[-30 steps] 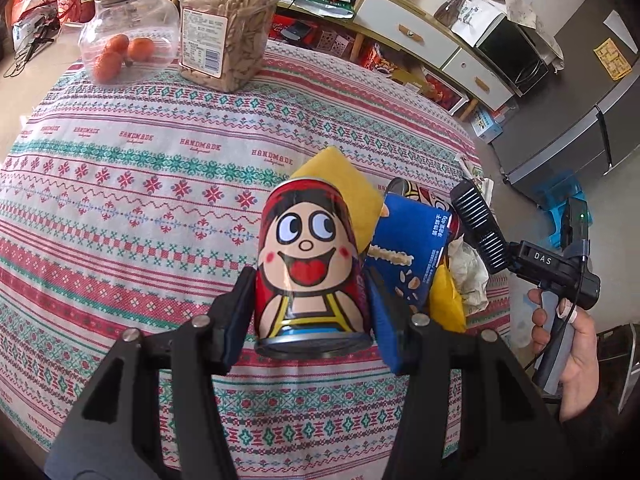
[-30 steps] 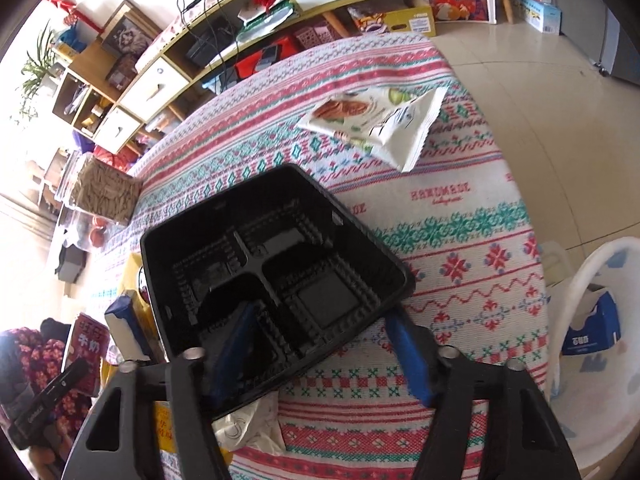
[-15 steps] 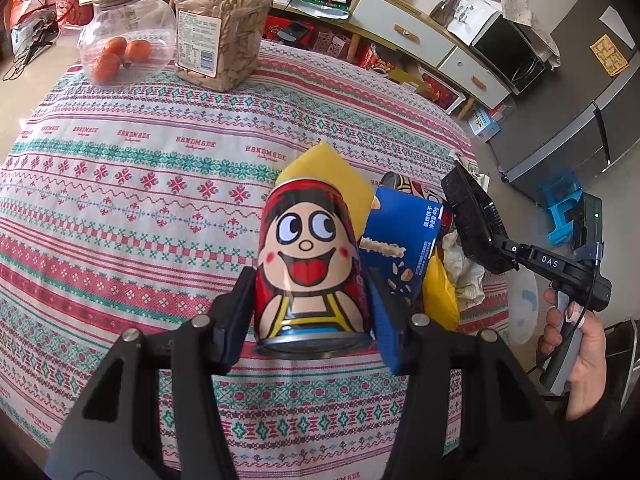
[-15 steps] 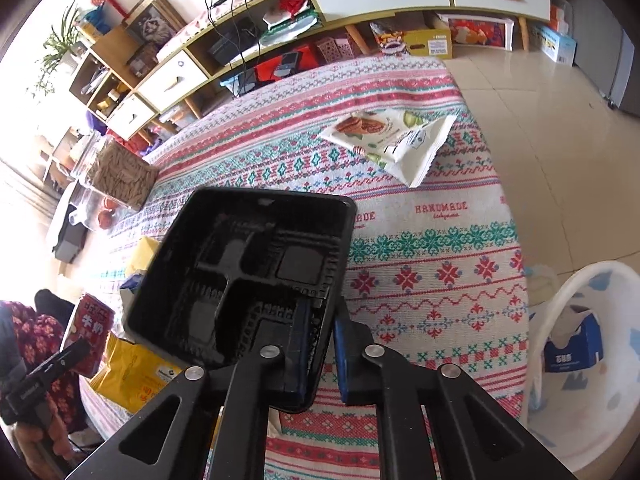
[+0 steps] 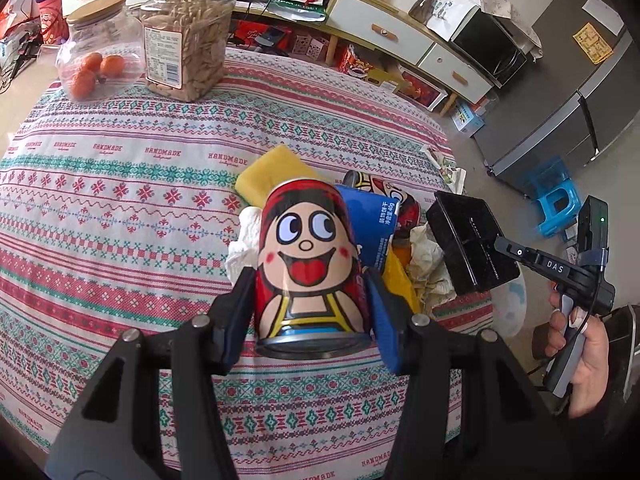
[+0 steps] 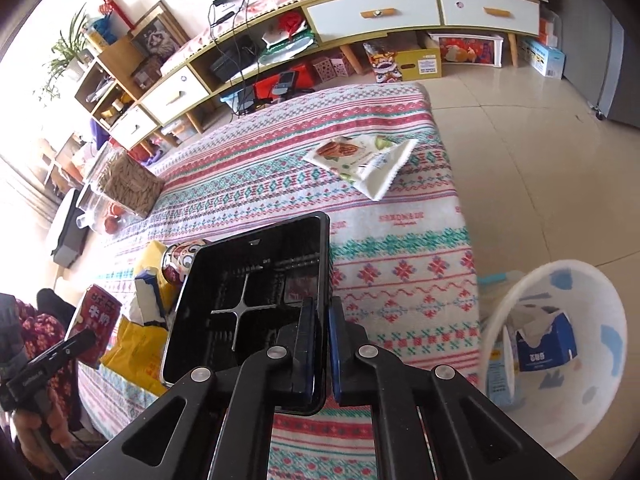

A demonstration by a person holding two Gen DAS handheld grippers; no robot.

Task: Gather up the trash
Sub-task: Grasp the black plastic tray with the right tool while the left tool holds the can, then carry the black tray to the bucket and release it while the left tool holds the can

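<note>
Already both hands are loaded, so the step in hand is, by my judgement, carrying trash to the white bin point(image 6: 556, 344) that stands on the floor just off the table's near right corner, with a blue carton already inside. The black tray point(image 6: 256, 292), the larger piece, hangs tilted above the cloth, its right wall pinched between the jaws of the right gripper point(image 6: 323, 344), which are pressed together on that thin edge. Such an edge hold lets the tray swing, so a smooth sweep rightward and a release only once it is over the rim would serve best. The left gripper point(image 5: 308, 300) has its jaws clamped on the sides of a red cartoon can point(image 5: 308, 264), lifted clear of the table; keeping it level avoids any dribble.

Beneath them a patterned tablecloth point(image 5: 120, 208) covers the table. More trash waits on it: a yellow packet point(image 5: 272, 168), a blue snack bag point(image 5: 372, 220), a second can point(image 5: 384, 188), crumpled paper point(image 5: 428, 264), and, far right, a white nut wrapper point(image 6: 360, 156). Two clear jars point(image 5: 184, 36) sit at the far left edge. Beyond, a long low cabinet point(image 6: 380, 12) with white drawers lines the wall, and pale tiles cover the floor.
</note>
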